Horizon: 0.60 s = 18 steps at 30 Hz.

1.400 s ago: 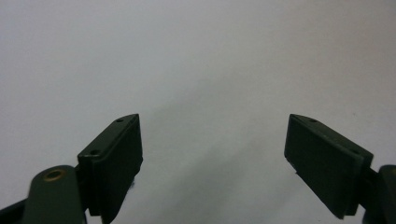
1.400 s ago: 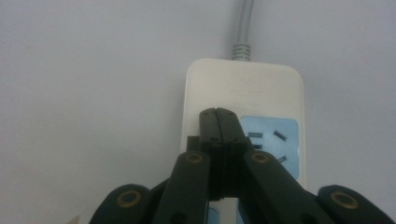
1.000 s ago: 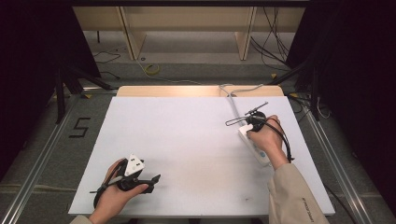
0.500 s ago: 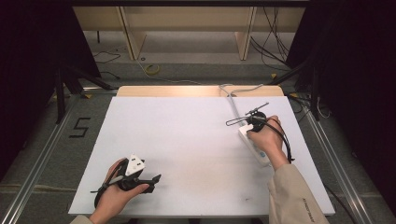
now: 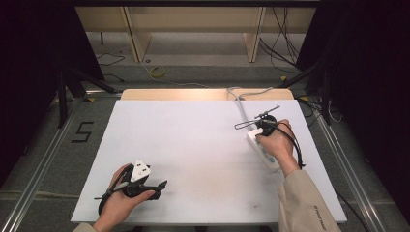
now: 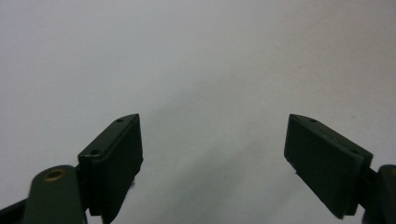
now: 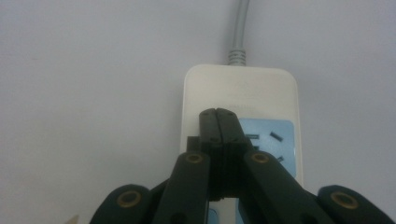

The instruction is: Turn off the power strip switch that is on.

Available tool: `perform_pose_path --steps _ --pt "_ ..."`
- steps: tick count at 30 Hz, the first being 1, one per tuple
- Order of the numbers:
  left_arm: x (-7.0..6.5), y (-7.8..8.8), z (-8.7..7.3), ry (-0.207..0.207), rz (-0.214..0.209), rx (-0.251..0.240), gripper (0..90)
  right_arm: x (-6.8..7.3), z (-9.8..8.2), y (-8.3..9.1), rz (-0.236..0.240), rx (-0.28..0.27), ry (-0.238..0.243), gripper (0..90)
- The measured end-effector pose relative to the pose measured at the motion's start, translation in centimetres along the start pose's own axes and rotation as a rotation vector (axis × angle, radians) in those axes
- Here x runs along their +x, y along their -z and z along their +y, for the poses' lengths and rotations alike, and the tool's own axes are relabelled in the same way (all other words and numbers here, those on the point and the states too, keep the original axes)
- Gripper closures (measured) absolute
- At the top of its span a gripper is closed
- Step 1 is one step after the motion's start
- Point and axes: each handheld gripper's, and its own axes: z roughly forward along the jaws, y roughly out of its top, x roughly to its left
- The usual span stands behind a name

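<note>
A white power strip [image 5: 269, 158] with a pale blue socket panel [image 7: 275, 133] lies at the right of the white table board [image 5: 203, 140]. Its grey cable [image 5: 240, 98] runs off toward the far edge. My right gripper [image 5: 259, 135] points down over the cable end of the strip [image 7: 240, 88]. In the right gripper view its jaws [image 7: 218, 115] are pressed flat together with nothing between them. My left gripper [image 5: 157, 185] rests in the hand at the near left corner. Its two pads stand wide apart [image 6: 212, 140] over bare white board [image 6: 187, 56].
A wooden strip [image 5: 193, 94] borders the board's far edge. Metal rails [image 5: 43, 159] run along both sides on the grey floor, with a black "5" mark [image 5: 82, 131] at the left. Beyond the table stand wooden frame legs [image 5: 138, 38] and loose cables [image 5: 157, 71].
</note>
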Motion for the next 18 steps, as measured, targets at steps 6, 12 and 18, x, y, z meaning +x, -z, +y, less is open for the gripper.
perform_pose_path --steps 6,12,18 --pt "0.05 0.02 -0.02 0.005 0.003 -0.001 19.4 0.36 -0.24 0.05 0.017 -0.02 -0.002 90.0" --pt "0.03 0.08 -0.04 0.006 0.004 -0.005 19.5 0.64 -0.21 0.52 0.017 -0.038 0.01 90.0" --pt "0.07 0.16 -0.06 0.002 0.003 -0.003 19.5 0.82 -0.32 0.95 0.023 -0.054 0.01 90.0"
